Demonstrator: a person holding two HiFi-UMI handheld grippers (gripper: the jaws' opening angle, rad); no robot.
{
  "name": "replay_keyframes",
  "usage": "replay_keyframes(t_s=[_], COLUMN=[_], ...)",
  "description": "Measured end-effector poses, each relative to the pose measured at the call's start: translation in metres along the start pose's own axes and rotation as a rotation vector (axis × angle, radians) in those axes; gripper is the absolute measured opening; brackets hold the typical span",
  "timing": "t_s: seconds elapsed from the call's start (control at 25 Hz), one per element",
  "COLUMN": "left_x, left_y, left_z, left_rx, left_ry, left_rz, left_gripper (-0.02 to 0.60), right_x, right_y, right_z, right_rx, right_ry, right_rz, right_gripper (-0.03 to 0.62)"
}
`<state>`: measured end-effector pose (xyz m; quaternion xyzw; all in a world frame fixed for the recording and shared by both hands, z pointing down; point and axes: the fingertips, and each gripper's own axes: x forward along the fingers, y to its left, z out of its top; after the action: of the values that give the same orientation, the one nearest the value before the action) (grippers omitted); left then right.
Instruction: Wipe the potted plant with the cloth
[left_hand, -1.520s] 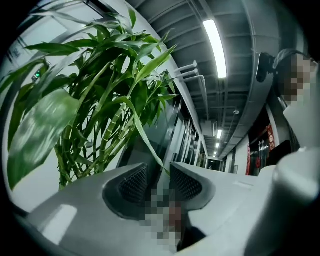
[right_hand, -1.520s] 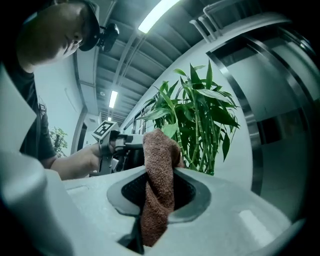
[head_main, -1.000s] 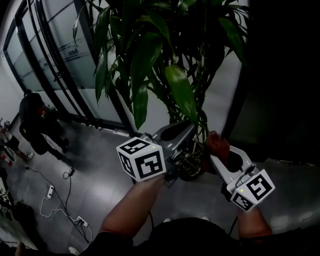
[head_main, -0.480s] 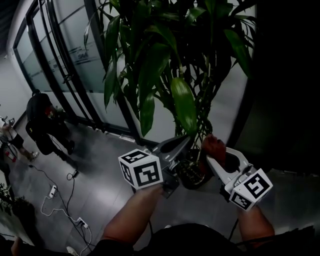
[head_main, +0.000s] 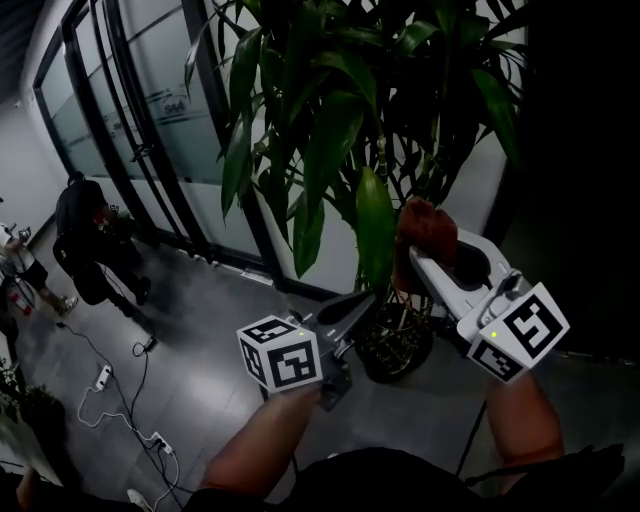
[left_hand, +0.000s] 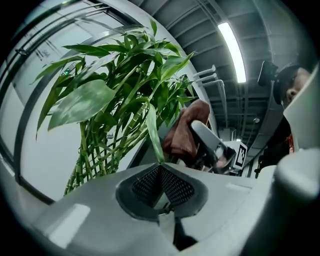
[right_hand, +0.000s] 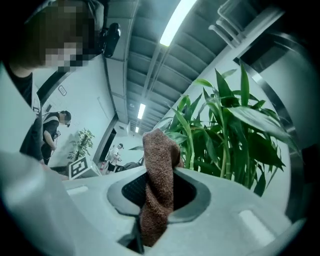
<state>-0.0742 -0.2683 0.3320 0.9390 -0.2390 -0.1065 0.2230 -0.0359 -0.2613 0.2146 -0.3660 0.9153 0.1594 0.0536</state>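
While the potted plant (head_main: 330, 110) sits on the grey floor (head_main: 200, 340) by the glass wall (head_main: 150, 120), one long leaf (head_main: 375, 225) droops down the middle, its tip pinched in the left gripper (head_main: 360, 302), jaws fully together. Just right of it, the right gripper (head_main: 422, 255) is clamped on a bunched reddish-brown cloth (head_main: 425, 222), close beside the leaf; can't tell if they touch. Far left, a person in dark clothes (head_main: 85, 240).

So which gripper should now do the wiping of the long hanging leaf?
Right. The right gripper is shut on the cloth, close beside the leaf. The left gripper only pinches that leaf's tip, probably to steady it.
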Motion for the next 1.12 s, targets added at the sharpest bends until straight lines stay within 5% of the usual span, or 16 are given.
replay_keyframes(t_s=[0.48, 1.12], left_x=[-0.002, 0.008], left_y=[0.000, -0.001], left_z=[-0.001, -0.015], left_rx=[0.096, 0.051], left_ry=[0.046, 0.061], left_rz=[0.046, 0.040], left_gripper=[0.017, 0.017], right_x=[0.087, 0.106], right_y=[-0.041, -0.039], right_z=[0.037, -0.021], right_rx=[-0.055, -0.010], right_ry=[-0.018, 0.127], right_rz=[-0.034, -0.010], right_gripper=[0.071, 0.071])
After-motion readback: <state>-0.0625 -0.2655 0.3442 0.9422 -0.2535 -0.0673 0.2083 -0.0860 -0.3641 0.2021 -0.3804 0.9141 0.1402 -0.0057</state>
